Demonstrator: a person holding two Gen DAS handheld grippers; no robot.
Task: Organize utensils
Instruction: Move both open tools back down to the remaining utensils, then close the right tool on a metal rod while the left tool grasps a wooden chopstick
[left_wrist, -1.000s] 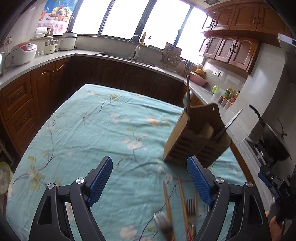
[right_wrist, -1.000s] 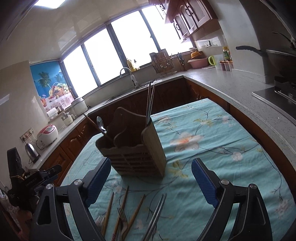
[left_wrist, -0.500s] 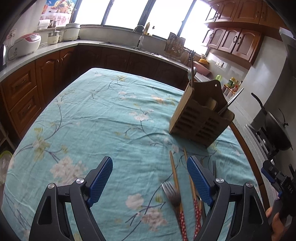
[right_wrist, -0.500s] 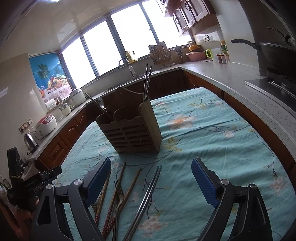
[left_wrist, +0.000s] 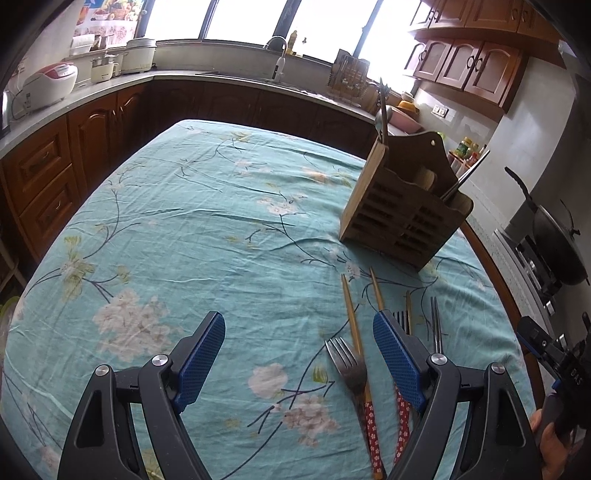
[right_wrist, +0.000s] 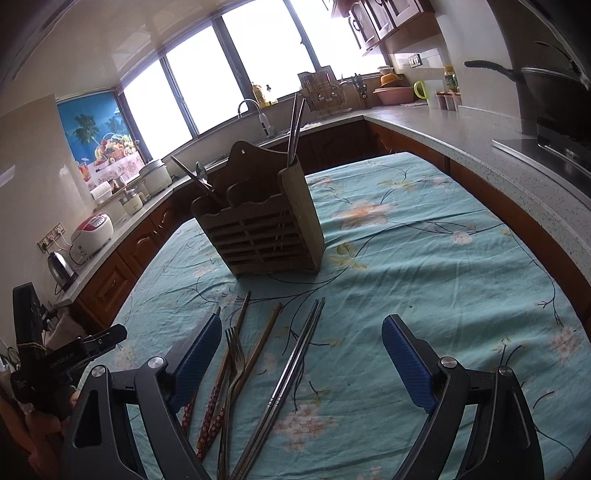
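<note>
I see the forks (right_wrist: 235, 356), wooden chopsticks (right_wrist: 258, 347) and metal chopsticks (right_wrist: 295, 363) lying loose on the teal tablecloth (left_wrist: 192, 229), just in front of the wooden holder (right_wrist: 264, 225). My left gripper (left_wrist: 299, 356) and right gripper (right_wrist: 301, 356) both tilt downward over them, jaws wide, gripping nothing.

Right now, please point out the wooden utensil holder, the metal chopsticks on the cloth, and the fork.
wooden utensil holder (right_wrist: 258, 240), right wrist view, slatted front.
metal chopsticks (right_wrist: 291, 365), right wrist view, mid-shaft.
fork (left_wrist: 349, 365), left wrist view, base of tines.
</note>
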